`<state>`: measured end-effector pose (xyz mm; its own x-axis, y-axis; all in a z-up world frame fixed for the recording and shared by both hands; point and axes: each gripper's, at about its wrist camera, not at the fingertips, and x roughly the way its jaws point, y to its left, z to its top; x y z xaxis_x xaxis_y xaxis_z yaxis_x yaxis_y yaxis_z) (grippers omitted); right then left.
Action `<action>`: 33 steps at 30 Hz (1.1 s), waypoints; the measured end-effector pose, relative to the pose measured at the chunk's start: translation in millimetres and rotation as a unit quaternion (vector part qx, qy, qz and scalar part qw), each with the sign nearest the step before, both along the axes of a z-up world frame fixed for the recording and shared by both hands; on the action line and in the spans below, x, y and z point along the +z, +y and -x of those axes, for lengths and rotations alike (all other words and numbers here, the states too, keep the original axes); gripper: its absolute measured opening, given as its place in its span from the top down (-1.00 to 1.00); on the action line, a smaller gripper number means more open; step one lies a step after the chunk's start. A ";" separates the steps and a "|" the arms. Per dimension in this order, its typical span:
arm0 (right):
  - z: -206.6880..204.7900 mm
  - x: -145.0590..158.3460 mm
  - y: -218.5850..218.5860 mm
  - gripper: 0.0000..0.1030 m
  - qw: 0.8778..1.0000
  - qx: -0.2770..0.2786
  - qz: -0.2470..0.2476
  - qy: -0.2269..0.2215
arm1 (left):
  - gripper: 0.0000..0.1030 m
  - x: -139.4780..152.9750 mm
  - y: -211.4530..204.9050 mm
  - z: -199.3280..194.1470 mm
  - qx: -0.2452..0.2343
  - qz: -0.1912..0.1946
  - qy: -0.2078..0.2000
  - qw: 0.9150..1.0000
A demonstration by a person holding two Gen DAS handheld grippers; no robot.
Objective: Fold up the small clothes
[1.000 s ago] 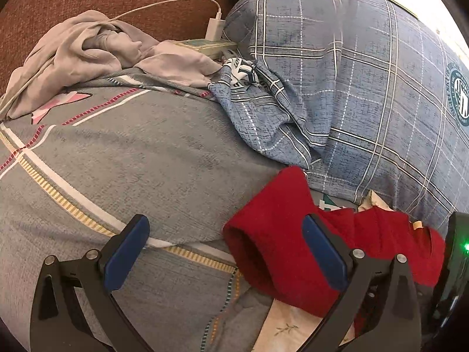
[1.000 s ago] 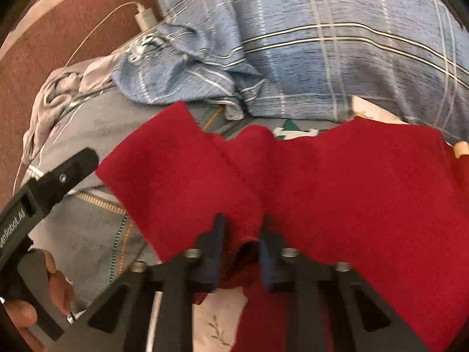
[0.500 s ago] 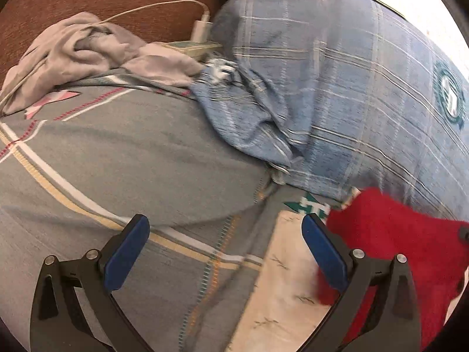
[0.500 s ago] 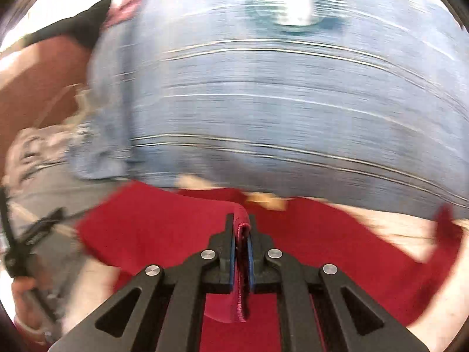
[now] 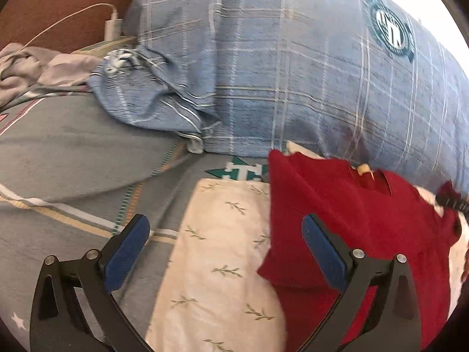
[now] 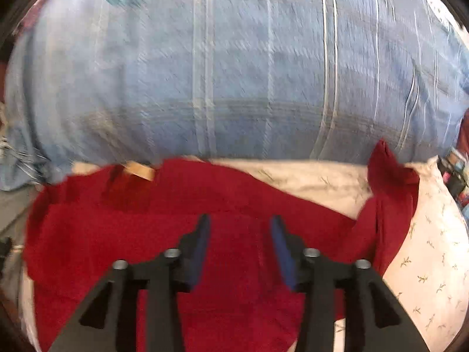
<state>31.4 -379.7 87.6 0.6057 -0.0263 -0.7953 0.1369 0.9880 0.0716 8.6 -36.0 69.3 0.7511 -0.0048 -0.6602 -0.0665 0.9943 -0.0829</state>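
On the white leafy cloth lies the red top. My right gripper has just let go, jaws apart; my left gripper gapes empty. Next I grab a sleeve.

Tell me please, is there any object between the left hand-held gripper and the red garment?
Nothing visible stands in the way. The left hand-held gripper is open over the cream leaf-print cloth, and the red garment lies flat just beside it, behind its right finger. Only bare cloth lies between the fingers.
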 end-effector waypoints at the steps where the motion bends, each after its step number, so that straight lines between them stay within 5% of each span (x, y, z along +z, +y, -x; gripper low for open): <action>1: 1.6 4.6 8.3 0.02 1.000 0.021 -0.016 -0.009 | -1.00 -4.2 -4.7 -2.9 -0.002 -0.011 0.009 1.000; 6: -15.8 8.8 84.2 0.04 0.979 0.172 -0.112 -0.006 | -1.00 -28.7 -11.0 -17.4 0.014 -0.049 0.055 0.997; 11: -41.6 -6.3 176.6 0.04 0.956 0.286 -0.056 0.003 | -1.00 -38.1 -4.0 -22.0 0.025 -0.039 0.073 0.996; 14: -52.6 -35.7 211.5 0.09 0.956 0.288 0.033 0.038 | -1.00 -40.2 3.1 -23.4 0.031 -0.026 0.080 0.996; 19: -53.0 -25.8 198.5 -0.01 0.965 0.263 0.005 0.012 | -1.00 -41.8 6.6 -24.0 0.035 -0.013 0.085 0.996; 22: -53.4 -17.4 200.5 -0.40 0.958 0.288 0.002 -0.002 | -1.00 -41.9 6.3 -24.5 0.035 -0.013 0.085 0.996; 24: -56.2 -22.7 211.3 -0.41 0.947 0.321 0.009 0.011 | -1.00 -41.2 6.1 -23.1 0.036 -0.013 0.084 0.996; 26: -60.8 -34.5 220.4 -0.22 0.940 0.339 0.023 0.039 | -1.00 -41.4 6.4 -24.1 0.036 -0.013 0.085 0.996; 28: -62.4 -33.3 221.6 0.71 0.941 0.337 0.017 0.034 | -1.00 -41.8 6.8 -24.7 0.036 -0.013 0.085 0.996; 33: -59.0 -14.4 207.0 0.91 0.950 0.311 0.007 -0.001 | -1.00 -42.0 7.1 -26.1 0.036 -0.012 0.086 0.996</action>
<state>90.4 -172.7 73.2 0.5089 0.3264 -0.7965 -0.4737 0.8788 0.0575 34.7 -28.9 27.2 0.6245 0.0622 -0.7785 -0.1493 0.9880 -0.0409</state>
